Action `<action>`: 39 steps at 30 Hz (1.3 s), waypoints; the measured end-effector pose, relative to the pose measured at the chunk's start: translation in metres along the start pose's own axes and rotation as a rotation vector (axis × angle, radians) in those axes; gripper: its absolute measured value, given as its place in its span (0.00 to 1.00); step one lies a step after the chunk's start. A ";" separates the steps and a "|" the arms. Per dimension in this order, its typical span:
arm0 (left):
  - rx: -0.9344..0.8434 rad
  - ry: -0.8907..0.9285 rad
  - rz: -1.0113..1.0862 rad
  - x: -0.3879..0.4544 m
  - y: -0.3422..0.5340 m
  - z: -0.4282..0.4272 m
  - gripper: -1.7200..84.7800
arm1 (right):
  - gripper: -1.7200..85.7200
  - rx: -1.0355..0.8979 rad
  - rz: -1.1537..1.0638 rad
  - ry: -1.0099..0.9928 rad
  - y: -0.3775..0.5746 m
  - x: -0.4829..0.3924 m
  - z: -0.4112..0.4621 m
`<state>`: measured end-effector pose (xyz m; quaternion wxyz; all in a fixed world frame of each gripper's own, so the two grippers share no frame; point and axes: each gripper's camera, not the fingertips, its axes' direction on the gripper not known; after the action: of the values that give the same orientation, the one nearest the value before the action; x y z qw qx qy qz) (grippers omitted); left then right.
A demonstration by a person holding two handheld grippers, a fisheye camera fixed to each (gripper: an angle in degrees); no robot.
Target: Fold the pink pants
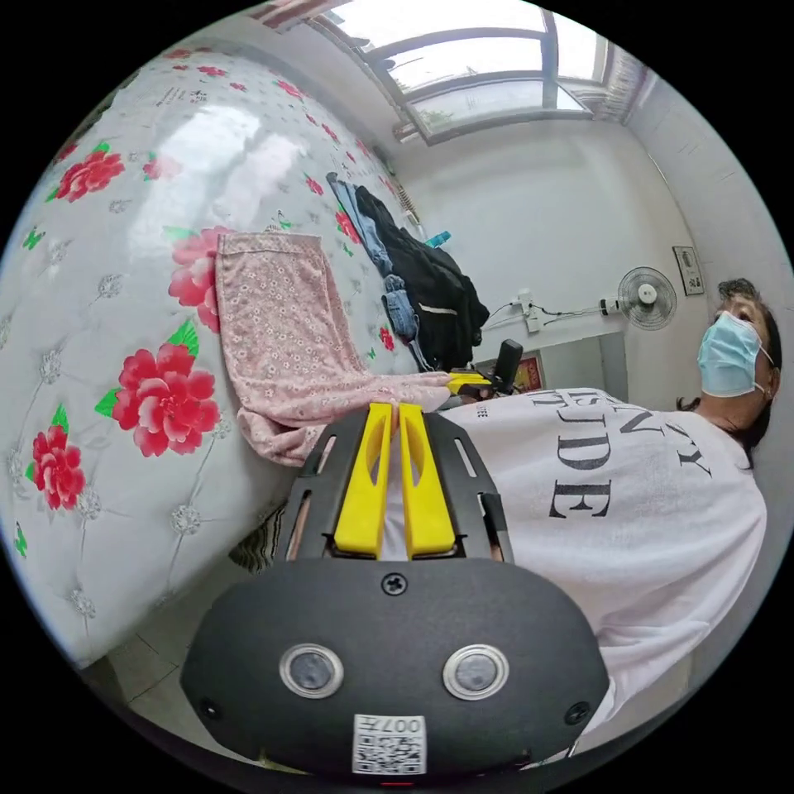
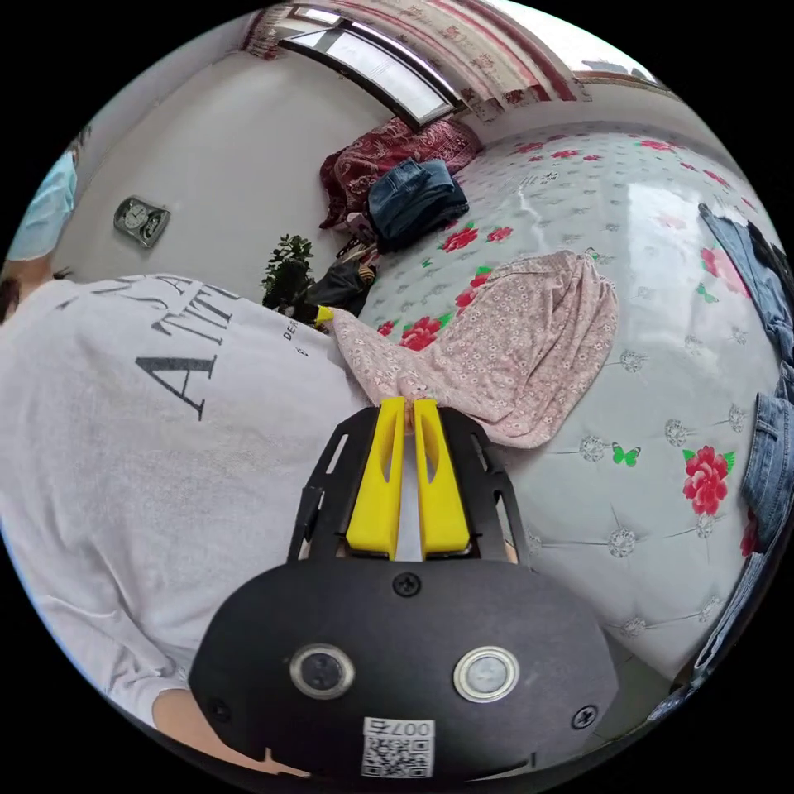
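Note:
The pink pants (image 1: 285, 339), pale pink with a small flower print, lie across the edge of a bed, their far end flat on the cover. My left gripper (image 1: 397, 411) is shut on the near edge of the cloth, close to a person's white shirt. In the right gripper view the pink pants (image 2: 513, 347) spread over the bed, and my right gripper (image 2: 407, 405) is shut on a bunched corner of them. The other gripper's yellow tip (image 2: 322, 315) shows at the far corner of the stretched edge.
The bed cover (image 1: 107, 331) is white with red flowers. Dark clothes and jeans (image 1: 422, 281) lie heaped on it; folded jeans (image 2: 413, 198) and more denim (image 2: 769, 463) rest elsewhere. A person in a white printed shirt (image 1: 612, 504) stands close between both grippers.

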<state>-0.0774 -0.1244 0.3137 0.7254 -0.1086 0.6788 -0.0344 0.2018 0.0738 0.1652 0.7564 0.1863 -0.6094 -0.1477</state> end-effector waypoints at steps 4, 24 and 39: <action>0.085 -0.021 0.008 -0.015 -0.087 -0.022 0.02 | 0.02 0.088 0.001 0.001 -0.079 0.034 -0.045; 0.040 -0.072 -0.401 -0.171 -0.103 0.011 0.20 | 0.13 0.126 0.652 -0.055 -0.039 0.276 -0.062; 0.051 0.151 -0.334 -0.174 -0.165 -0.055 0.07 | 0.04 0.037 0.592 -0.304 -0.126 0.275 -0.102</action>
<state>-0.1286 -0.2570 0.5145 0.6590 -0.1984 0.7029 -0.1798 0.3606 -0.1515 0.3267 0.6634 -0.0092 -0.7455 0.0636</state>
